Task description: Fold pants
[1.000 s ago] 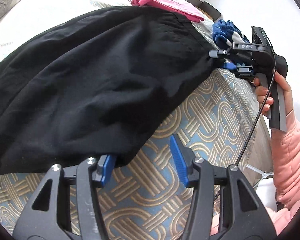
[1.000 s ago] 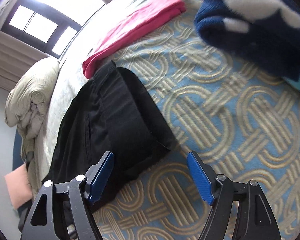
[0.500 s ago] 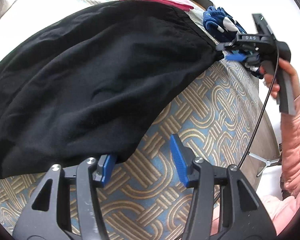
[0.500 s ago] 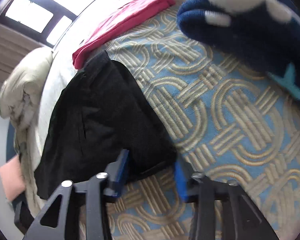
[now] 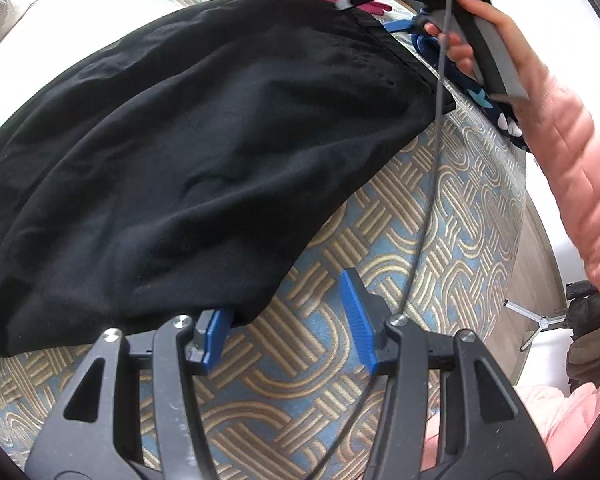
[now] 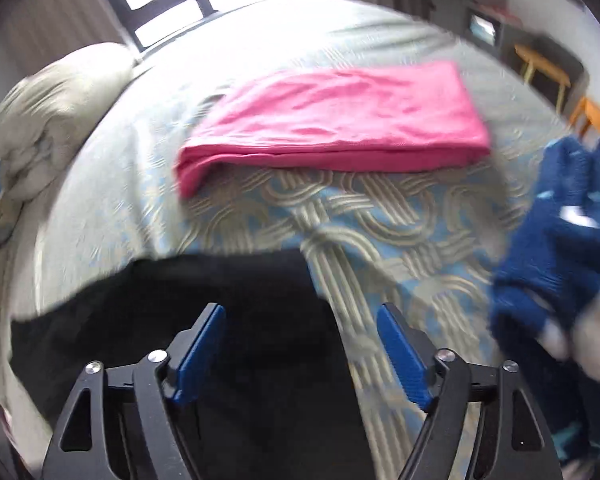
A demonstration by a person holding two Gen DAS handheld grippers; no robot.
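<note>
The black pants (image 5: 188,152) lie spread on the patterned blue and gold bedspread (image 5: 440,240). My left gripper (image 5: 288,320) is open at their near edge; its left pad (image 5: 216,334) touches the hem, the cloth drapes over it. My right gripper (image 6: 300,348) is open above the far end of the pants (image 6: 236,320), nothing between its pads. In the left wrist view the right gripper (image 5: 380,8) hovers over the far corner of the pants, held by a hand in a pink sleeve.
A folded pink garment (image 6: 340,120) lies beyond the pants. A fuzzy blue and white garment (image 6: 564,248) lies at the right. A rumpled beige duvet (image 6: 40,120) sits at the far left. The bed's edge (image 5: 532,280) runs at the right.
The right gripper closed on the pants' corner half a second ago, then opened, let go and swung up and over the pants. The left gripper stayed open at the near hem.
</note>
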